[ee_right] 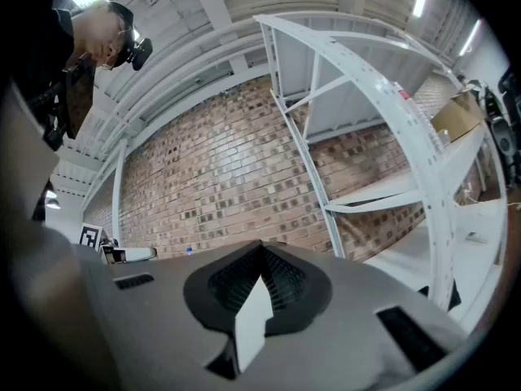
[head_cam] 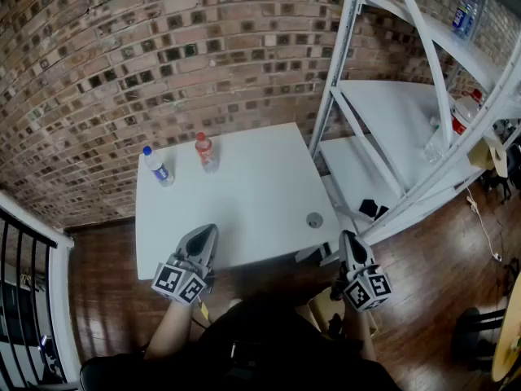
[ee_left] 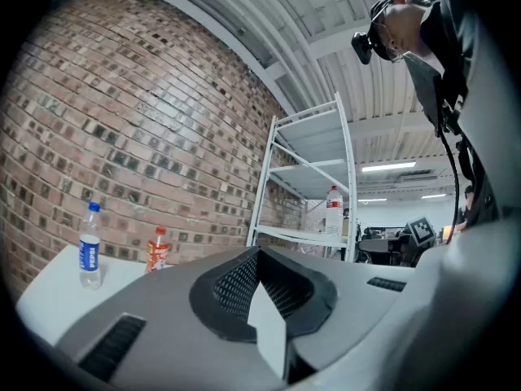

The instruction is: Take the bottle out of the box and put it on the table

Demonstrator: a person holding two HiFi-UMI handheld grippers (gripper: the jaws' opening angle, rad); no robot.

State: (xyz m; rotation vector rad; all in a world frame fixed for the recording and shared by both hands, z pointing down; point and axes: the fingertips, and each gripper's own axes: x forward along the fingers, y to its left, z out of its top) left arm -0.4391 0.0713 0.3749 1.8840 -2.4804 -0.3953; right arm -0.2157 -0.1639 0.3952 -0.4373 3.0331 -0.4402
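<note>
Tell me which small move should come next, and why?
Probably open the right gripper: its jaws are shut on nothing, as are those of the left gripper, so neither could take a bottle yet. The blue-capped bottle and the red-capped bottle already stand on the table.

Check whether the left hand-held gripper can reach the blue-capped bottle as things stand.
Probably yes: only bare table lies between the left hand-held gripper and the blue-capped bottle, though its jaws are shut and must open first.

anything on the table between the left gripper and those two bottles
Nothing visible: only bare table lies between the left gripper and the blue-capped bottle and red-labelled bottle. A small round object sits to the right.
</note>
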